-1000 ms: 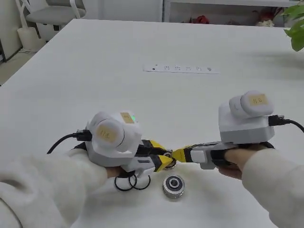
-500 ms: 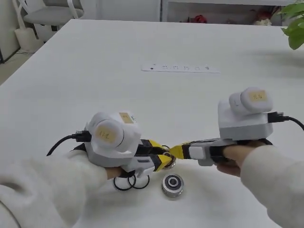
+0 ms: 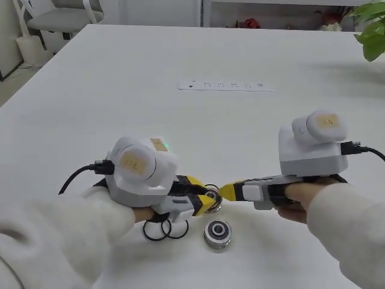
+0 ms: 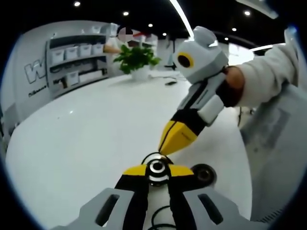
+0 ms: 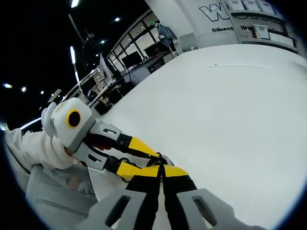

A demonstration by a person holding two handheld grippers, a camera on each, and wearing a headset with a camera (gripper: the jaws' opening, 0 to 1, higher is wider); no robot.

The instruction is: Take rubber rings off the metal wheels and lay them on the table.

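Note:
My left gripper (image 3: 206, 201) (image 4: 157, 171) is shut on a small metal wheel (image 3: 212, 202) (image 4: 157, 168), held just above the table. My right gripper (image 3: 222, 192) (image 5: 161, 166) comes in from the right with its yellow jaws shut, pinching the thin black rubber ring (image 4: 150, 156) at the wheel's rim. A second metal wheel (image 3: 217, 233) (image 4: 204, 173) with a dark centre lies flat on the table just in front of the tips. Two loose black rubber rings (image 3: 165, 230) lie side by side on the table under the left gripper.
The white table (image 3: 180, 126) stretches far ahead, with a white power strip (image 3: 225, 87) lying across its middle. A green plant (image 3: 373, 27) stands at the far right corner and an office chair (image 3: 60, 18) at the far left.

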